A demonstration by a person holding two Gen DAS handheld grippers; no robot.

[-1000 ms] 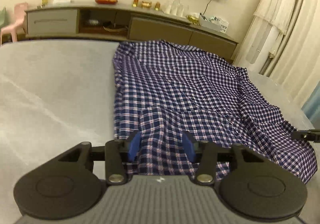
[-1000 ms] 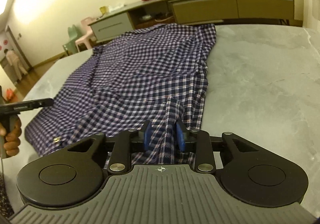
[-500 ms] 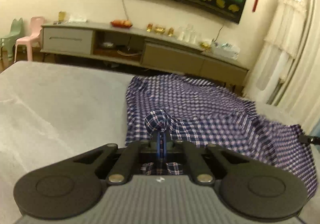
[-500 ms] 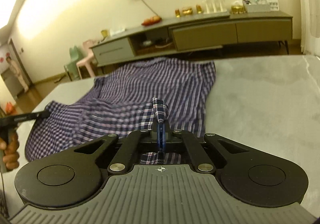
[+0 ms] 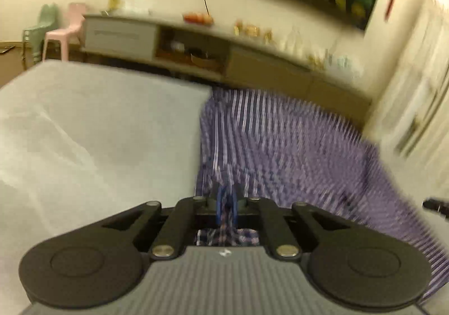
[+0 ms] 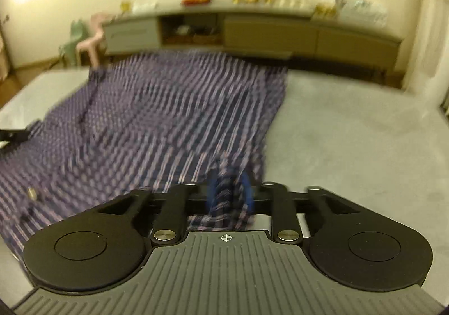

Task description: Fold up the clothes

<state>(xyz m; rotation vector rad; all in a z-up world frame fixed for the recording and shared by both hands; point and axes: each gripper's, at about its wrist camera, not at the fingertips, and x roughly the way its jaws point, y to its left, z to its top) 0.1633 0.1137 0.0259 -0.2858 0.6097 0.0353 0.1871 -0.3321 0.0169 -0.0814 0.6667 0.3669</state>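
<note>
A blue-and-white checked shirt (image 5: pixel 280 146) lies spread on the grey table (image 5: pixel 98 132), blurred by motion. My left gripper (image 5: pixel 226 197) pinches a fold of its near edge. The blue pads sit close together on the cloth, and the jaws are opening slightly. In the right wrist view the same shirt (image 6: pixel 168 118) covers the left half of the table (image 6: pixel 350 132). My right gripper (image 6: pixel 228 183) is at the shirt's near right edge. Its jaws are opening, the blue pads stand apart, and a loose bunch of cloth rises between them.
A long low sideboard (image 5: pixel 196 45) with small items on top stands behind the table. Pink and green chairs (image 5: pixel 64 31) stand to its left. White curtains (image 5: pixel 415 76) hang at the right. A dark part of the other gripper (image 6: pixel 11 135) shows at the shirt's left edge.
Both grippers closed on folds of the shirt's near edge and rose with them. The right gripper's pads have since spread apart again. Both views have tilted upward.
</note>
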